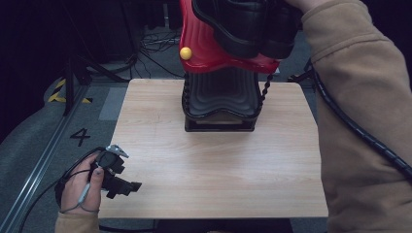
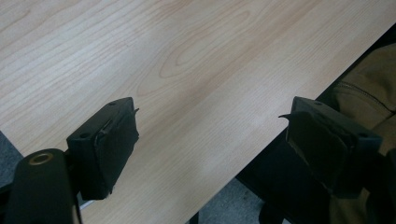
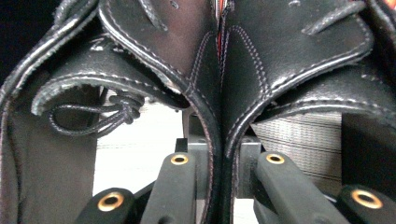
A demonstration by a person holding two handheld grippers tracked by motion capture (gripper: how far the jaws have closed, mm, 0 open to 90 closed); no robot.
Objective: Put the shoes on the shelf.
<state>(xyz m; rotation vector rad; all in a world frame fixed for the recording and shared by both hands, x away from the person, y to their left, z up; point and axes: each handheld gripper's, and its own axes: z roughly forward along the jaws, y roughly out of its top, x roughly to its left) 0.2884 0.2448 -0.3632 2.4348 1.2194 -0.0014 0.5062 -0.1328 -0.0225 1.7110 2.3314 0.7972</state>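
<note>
**Right gripper lifts a pair of black shoes; left gripper idle at the table corner**

Right gripper [image 3: 223,163] is seen closed narrowly, its jaws pinching the touching inner walls of two black leather shoes [image 3: 219,70] pressed side by side. In the high view the pair of shoes [image 1: 248,24] is held well above the table, close to the camera, by the raised arm in a tan sleeve [image 1: 359,97]; the soles are turned toward the lens and the long axis runs roughly from the holding hand toward the left, toes leftward. A loose lace [image 3: 93,116] is seen hanging inside one shoe.

Just beneath the lifted shoes a red and black stand [image 1: 218,82] with a small yellow knob [image 1: 185,53] rests on the far middle of the wooden table [image 1: 218,170]. What the stand is cannot be told.

Left gripper [image 1: 127,187] is held by a hand [image 1: 80,187] at the near left corner of the table, well apart from the shoes, its jaws spread wide with nothing between them. Bare pale woodgrain [image 2: 187,70] is shown beyond its pads [image 2: 109,149].

Around the table a grey floor [image 1: 29,141] with a painted "4" [image 1: 80,136], cables and a dark background are visible.
</note>
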